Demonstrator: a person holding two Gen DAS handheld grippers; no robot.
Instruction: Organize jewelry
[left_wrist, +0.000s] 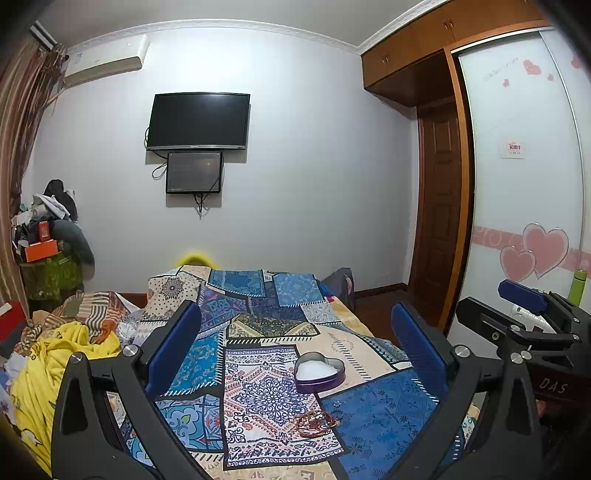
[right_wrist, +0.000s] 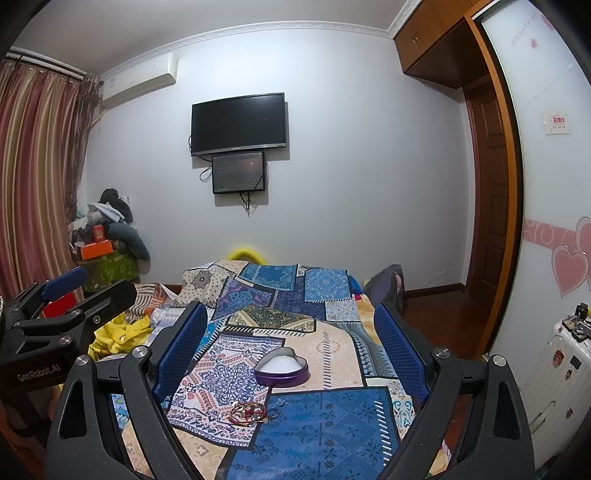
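Both tools hover above the bed (left_wrist: 354, 332), spread wide and holding nothing: the left tool (left_wrist: 295, 343) and the right tool (right_wrist: 291, 339) each frame the work area between their blue pads.

The jewelry (left_wrist: 316, 422), a tangle of red and gold bracelets with a small ring beside it, lies on the patterned bedspread (left_wrist: 258, 387) below and nearest the tools, slightly toward the left tool's right finger. Just beyond it, farther ahead of the tools, sits the open heart-shaped tin (left_wrist: 320, 372), purple-walled with a white lining; it is near the bracelets but not touching them.

The likely trouble is the tangle itself. A pinch on one strand could drag the whole cluster, or let thin pieces slip through the pads. The soft, uneven bedspread may give under a downward press, so the pads could catch fabric along with a bracelet. The tin is light and might slide or tip if nudged during a drop. The busy print also hides the small ring.

Nothing blocks the path between jewelry and tin. Crumpled yellow cloth (left_wrist: 55, 362) lies off beyond the left tool's left finger, well apart.
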